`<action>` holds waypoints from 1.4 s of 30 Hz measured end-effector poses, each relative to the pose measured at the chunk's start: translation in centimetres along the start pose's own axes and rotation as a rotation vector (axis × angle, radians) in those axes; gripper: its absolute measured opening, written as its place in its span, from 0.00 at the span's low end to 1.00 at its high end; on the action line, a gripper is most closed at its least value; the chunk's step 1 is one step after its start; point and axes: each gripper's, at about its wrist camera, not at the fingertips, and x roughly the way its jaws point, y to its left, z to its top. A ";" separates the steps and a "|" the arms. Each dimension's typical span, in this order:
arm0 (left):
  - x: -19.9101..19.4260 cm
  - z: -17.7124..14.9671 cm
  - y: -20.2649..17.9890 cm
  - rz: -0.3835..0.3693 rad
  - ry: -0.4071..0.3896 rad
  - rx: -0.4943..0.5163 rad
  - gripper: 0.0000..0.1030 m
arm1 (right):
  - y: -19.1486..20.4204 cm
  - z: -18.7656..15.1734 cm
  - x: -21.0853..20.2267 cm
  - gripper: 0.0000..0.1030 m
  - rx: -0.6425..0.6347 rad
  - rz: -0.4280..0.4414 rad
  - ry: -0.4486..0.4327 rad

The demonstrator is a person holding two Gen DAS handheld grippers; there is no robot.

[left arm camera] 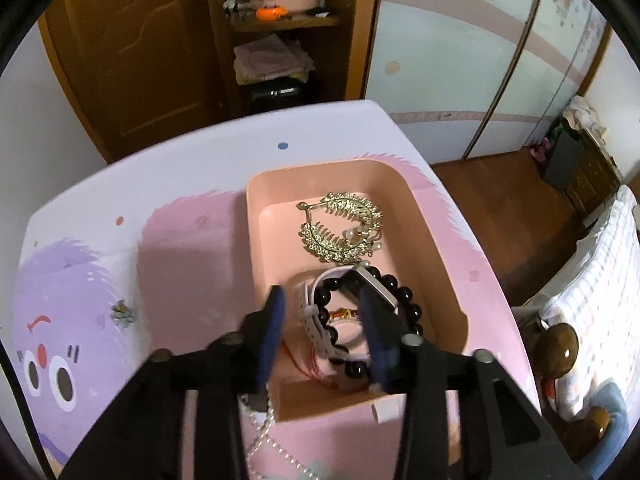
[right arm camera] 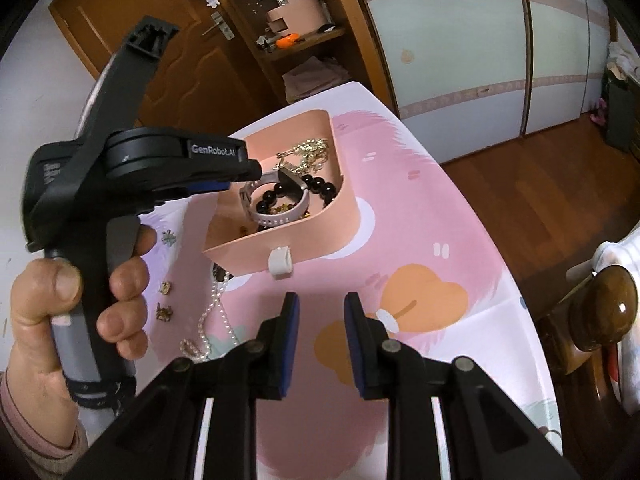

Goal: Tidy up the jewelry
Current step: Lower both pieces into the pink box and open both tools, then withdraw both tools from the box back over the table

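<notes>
Now | pink tray (left arm camera: 436, 216): gold comb (left arm camera: 340, 228), watch (left arm camera: 320, 320), bead bracelet (left arm camera: 400, 292) | both grippers spread: L gripper (left arm camera: 324, 316), R gripper (right arm camera: 322, 312)

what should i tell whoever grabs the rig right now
Left tongs: open, over the pink tray, around the white watch without gripping.
Right tongs: open, empty, above the table.
In tray: gold hair comb, black bead bracelet, watch.
Left on the table: pearl necklace, two small earrings, flower piece.
</notes>
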 end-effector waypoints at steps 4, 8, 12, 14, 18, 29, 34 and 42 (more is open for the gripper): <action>-3.0 -1.1 0.2 0.045 -0.066 0.036 0.64 | 0.4 0.1 -0.6 0.22 -0.005 -0.021 -0.014; -5.6 -3.0 1.5 0.071 -0.092 0.032 0.64 | 0.3 0.0 -1.3 0.22 0.001 -0.025 -0.026; -8.0 -5.3 3.8 0.089 -0.103 -0.013 0.65 | 0.7 -0.4 -1.8 0.22 -0.009 -0.026 -0.029; -8.9 -6.3 4.9 0.097 -0.108 -0.040 0.65 | 1.2 -0.7 -2.1 0.22 -0.024 -0.028 -0.036; -10.5 -8.6 6.6 0.120 -0.111 -0.075 0.65 | 2.2 -1.3 -2.6 0.22 -0.053 -0.022 -0.031; -12.6 -14.8 9.4 0.238 -0.082 -0.072 0.66 | 3.6 -2.6 -3.7 0.22 -0.121 -0.027 -0.029; -12.7 -16.2 10.1 0.242 -0.062 -0.087 0.66 | 3.9 -2.9 -4.0 0.22 -0.126 -0.030 -0.026; -12.9 -16.8 10.3 0.236 -0.062 -0.086 0.66 | 4.7 -3.4 -3.9 0.22 -0.145 -0.036 -0.015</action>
